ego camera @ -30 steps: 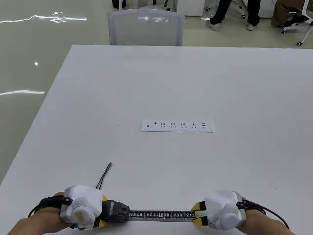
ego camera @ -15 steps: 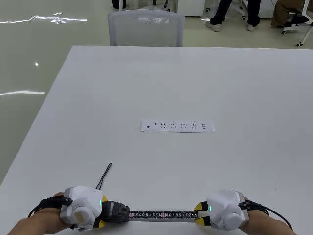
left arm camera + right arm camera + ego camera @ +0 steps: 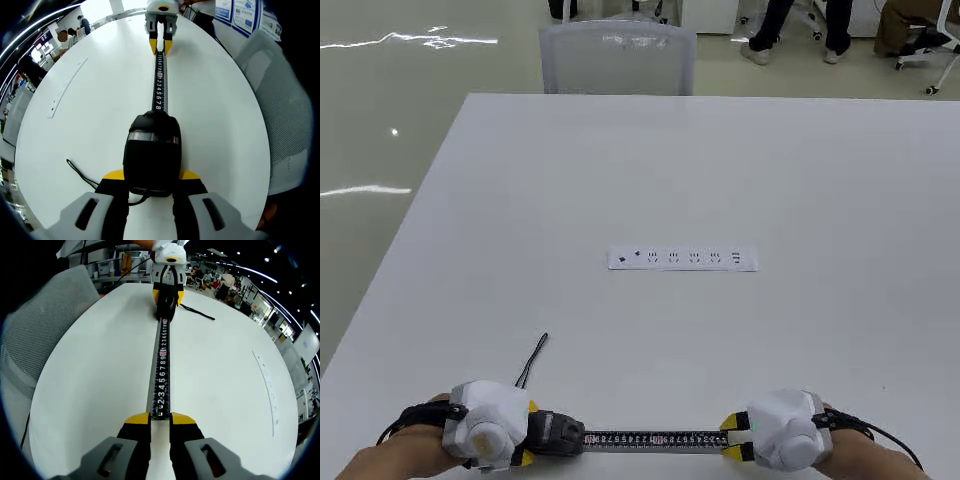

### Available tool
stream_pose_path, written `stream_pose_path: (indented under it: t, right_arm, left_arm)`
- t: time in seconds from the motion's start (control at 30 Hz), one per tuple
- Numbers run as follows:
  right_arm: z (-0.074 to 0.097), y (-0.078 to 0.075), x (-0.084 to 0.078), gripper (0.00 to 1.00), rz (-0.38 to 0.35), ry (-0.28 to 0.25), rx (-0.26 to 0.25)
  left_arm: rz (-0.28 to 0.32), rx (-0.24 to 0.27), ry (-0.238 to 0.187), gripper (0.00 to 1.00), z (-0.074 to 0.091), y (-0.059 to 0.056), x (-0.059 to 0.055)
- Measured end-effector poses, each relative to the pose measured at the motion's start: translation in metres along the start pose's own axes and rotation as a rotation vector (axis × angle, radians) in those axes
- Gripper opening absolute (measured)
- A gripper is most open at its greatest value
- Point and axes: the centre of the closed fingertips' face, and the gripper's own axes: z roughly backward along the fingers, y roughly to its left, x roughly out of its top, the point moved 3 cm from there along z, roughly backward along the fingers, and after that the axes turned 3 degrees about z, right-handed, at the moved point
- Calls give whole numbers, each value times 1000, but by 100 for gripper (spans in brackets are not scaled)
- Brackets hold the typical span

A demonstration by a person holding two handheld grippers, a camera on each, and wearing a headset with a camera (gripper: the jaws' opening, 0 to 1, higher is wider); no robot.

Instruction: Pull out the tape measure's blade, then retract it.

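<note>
Along the bottom edge of the head view, left of ctr, sits the tape measure [image 3: 556,436]. It has a black case, low over the white table [image 3: 720,170]. Its blade [image 3: 655,439] runs out to the right, straight & level, numbers up. Can't tell if the blade touches the tabletop.

The left gripper [image 3: 528,434] has the case. Its jaws are spread to the case's width w/ yellow tips pressed on both sides. In the left gripper view the case [image 3: 152,152] sits lower ctr btw those tips [image 3: 152,175]. From there the blade [image 3: 158,82] goes straight up the frame to the right gripper [image 3: 161,44] at top ctr.

The right gripper [image 3: 732,438] is at lower right of the head view, jaws nearly closed & pinching the blade's free end. In the right gripper view the blade [image 3: 162,370] ends btw the yellow tips [image 3: 160,419] at lower ctr. It climbs to the left gripper [image 3: 166,295] at top ctr.

A thin black cord [image 3: 532,358] lies on the table just up-left of the case.

A white power strip [image 3: 683,259] lies flat at ctr of the head view, well apart from the tape. It also shows at upper left of the left gripper view [image 3: 67,85] & at right of the right gripper view [image 3: 265,385].

A grey mesh chair [image 3: 618,55] stands at the table's far edge, top ctr of the head view. People's legs show in the top right corner, bkgd.
</note>
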Motion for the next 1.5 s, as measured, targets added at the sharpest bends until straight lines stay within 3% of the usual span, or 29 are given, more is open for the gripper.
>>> stream_pose_path:
  t: [0.6,1.5]
  right_arm:
    - [1,1,-15,12,0,11,-5]
    - [8,4,-16,12,-3,27,-9]
  left_arm:
    - [-1,0,2,28,5,-1,4]
    - [-8,-9,10,28,3,0,4]
